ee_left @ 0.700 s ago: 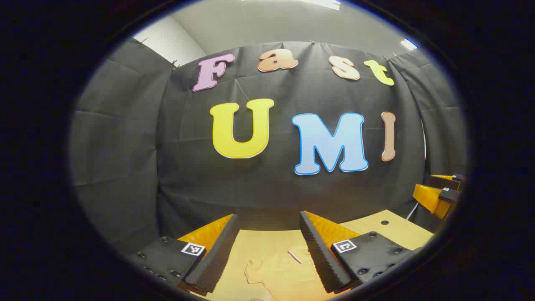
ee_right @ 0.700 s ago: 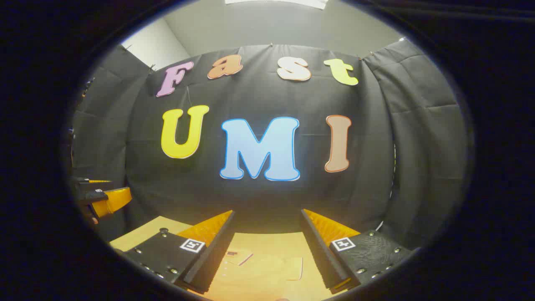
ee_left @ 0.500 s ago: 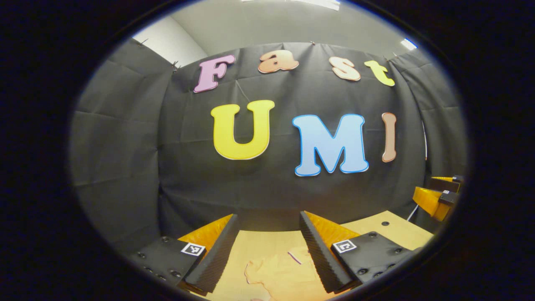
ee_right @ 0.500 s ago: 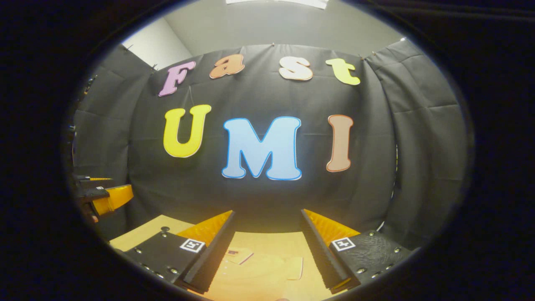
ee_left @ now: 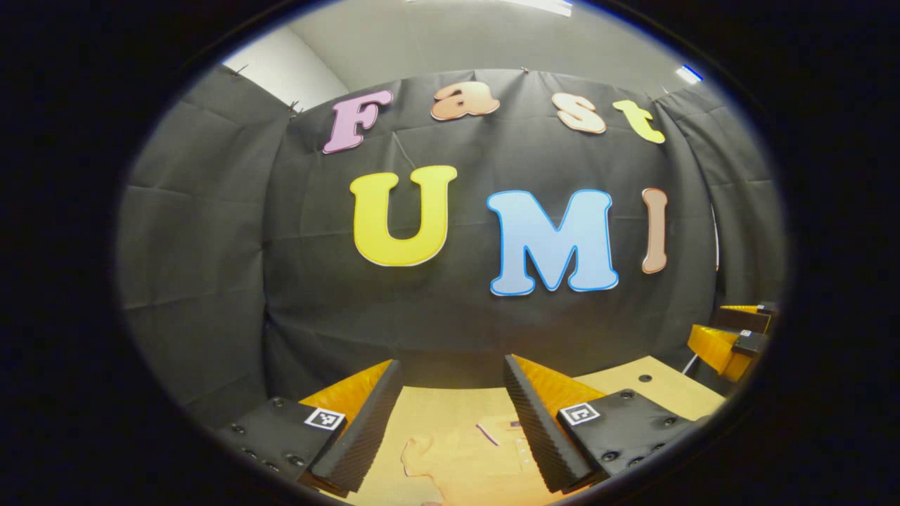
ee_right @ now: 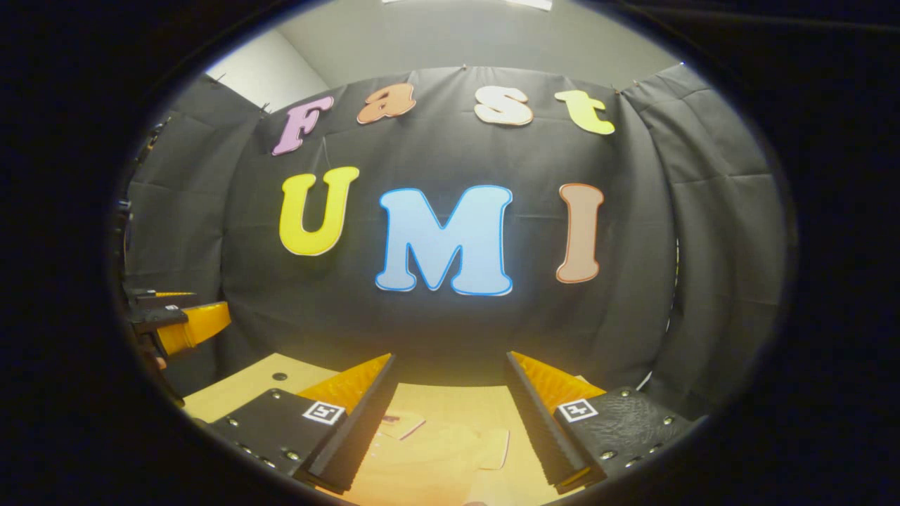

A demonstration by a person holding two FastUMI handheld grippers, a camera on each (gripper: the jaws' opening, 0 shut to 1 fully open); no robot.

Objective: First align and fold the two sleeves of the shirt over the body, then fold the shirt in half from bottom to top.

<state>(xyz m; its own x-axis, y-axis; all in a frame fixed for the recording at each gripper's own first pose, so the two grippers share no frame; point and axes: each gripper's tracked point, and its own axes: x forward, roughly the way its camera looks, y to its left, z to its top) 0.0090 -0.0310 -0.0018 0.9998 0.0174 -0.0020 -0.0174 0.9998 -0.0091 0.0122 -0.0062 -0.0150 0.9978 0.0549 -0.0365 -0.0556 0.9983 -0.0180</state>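
A pale orange shirt [ee_left: 460,457] lies flat on the wooden table [ee_left: 657,386], low in the left gripper view, one rounded sleeve edge toward the left. My left gripper [ee_left: 451,364] hangs above it, open, nothing between its fingers. In the right gripper view the shirt [ee_right: 436,453] lies under my right gripper [ee_right: 450,357], its collar [ee_right: 402,426] near the left finger. That gripper is open too and holds nothing. Each gripper also appears at the edge of the other's view: the right gripper [ee_left: 731,341] at far right, the left gripper [ee_right: 184,327] at far left.
The black cloth wall stands close behind the table on all sides. A small round hole [ee_left: 639,378] marks the table near its right corner, and another hole [ee_right: 275,376] sits near the left edge in the right gripper view.
Both grippers have drifted only slightly. The shirt sits a little farther left in the left gripper view, and the right gripper view has tipped down a touch. Both stay open.
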